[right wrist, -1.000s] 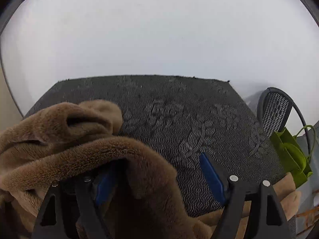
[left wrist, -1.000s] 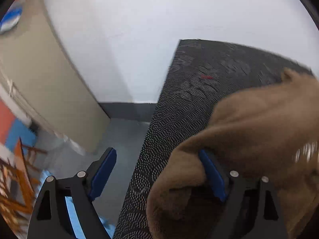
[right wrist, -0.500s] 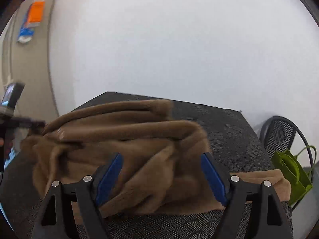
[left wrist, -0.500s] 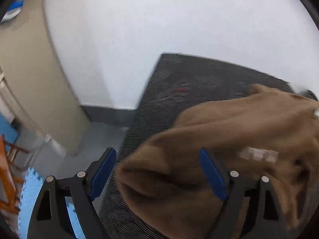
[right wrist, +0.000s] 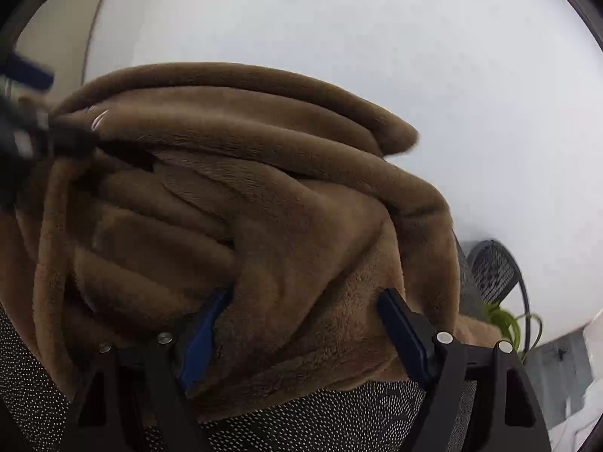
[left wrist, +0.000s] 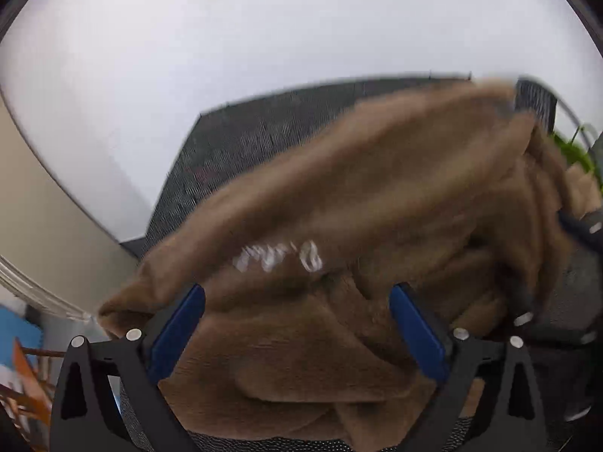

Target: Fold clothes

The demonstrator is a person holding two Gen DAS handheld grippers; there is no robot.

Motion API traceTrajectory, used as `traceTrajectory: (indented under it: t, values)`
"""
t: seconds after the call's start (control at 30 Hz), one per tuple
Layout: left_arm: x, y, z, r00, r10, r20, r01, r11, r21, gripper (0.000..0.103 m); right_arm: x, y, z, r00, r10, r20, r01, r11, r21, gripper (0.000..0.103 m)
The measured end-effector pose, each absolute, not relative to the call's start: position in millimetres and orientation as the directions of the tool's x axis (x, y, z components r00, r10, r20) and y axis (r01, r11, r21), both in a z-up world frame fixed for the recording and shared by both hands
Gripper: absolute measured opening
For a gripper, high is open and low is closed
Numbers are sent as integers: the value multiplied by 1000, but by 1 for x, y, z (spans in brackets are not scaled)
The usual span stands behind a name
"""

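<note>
- Brown fleece garment (left wrist: 377, 196) is bunched in thick rolls and folds over the dark patterned tabletop (left wrist: 241, 139), covering most of it; in the left wrist view only the far left corner and left edge stay bare.
- Left gripper (left wrist: 297, 324) has its blue-padded fingers (left wrist: 177, 331) spread wide, with fleece lying in the gap between them. The pads do not press on the cloth, so it has hold of nothing.
- Right gripper (right wrist: 301, 335) is also spread wide. Its left pad is partly buried in a fold and its right pad sits against the cloth's lower edge, yet the fingers are not closed on it.
- A small white marking (left wrist: 279, 256) shows on the garment near the left gripper, blurred.
- In the right wrist view the fleece (right wrist: 241, 188) rises in stacked ridges, and bare tabletop (right wrist: 331, 410) shows under its near edge.
- A black mesh chair (right wrist: 493, 267) and something green (right wrist: 508, 324) stand past the table's right edge, against the white wall (right wrist: 339, 37).
</note>
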State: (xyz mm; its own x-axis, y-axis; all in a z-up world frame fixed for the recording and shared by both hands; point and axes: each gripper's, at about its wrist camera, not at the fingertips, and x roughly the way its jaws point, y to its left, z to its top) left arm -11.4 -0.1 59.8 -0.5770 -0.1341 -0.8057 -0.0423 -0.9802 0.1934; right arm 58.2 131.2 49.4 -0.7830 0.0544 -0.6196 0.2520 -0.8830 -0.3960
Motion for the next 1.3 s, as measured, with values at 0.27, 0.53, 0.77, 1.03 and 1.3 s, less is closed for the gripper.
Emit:
traceTrajectory:
  t: [0.27, 0.53, 0.77, 1.03, 1.3]
  values:
    - [-4, -3, 25, -514, -177, -840, -20, -976, 218, 99, 63, 186, 57, -770, -43, -637, 195, -966, -170, 35]
    - [21, -31, 45, -577, -88, -812, 43, -996, 77, 91, 128, 181, 106, -939, -6, -344, 89, -970, -226, 24]
    - [81, -33, 99, -749, -102, -655, 58, -994, 88, 91, 182, 179, 143, -994, 22, -108, 5, -971, -241, 24]
    - [102, -53, 81, -681, 34, -732, -87, -996, 35, 91, 197, 190, 130, -977, 40, -208, 19, -962, -272, 24]
    - [137, -25, 66, -722, 85, -687, -327, -916, 231, 92, 183, 204, 115, -945, 56, -323, 50, -949, -311, 26]
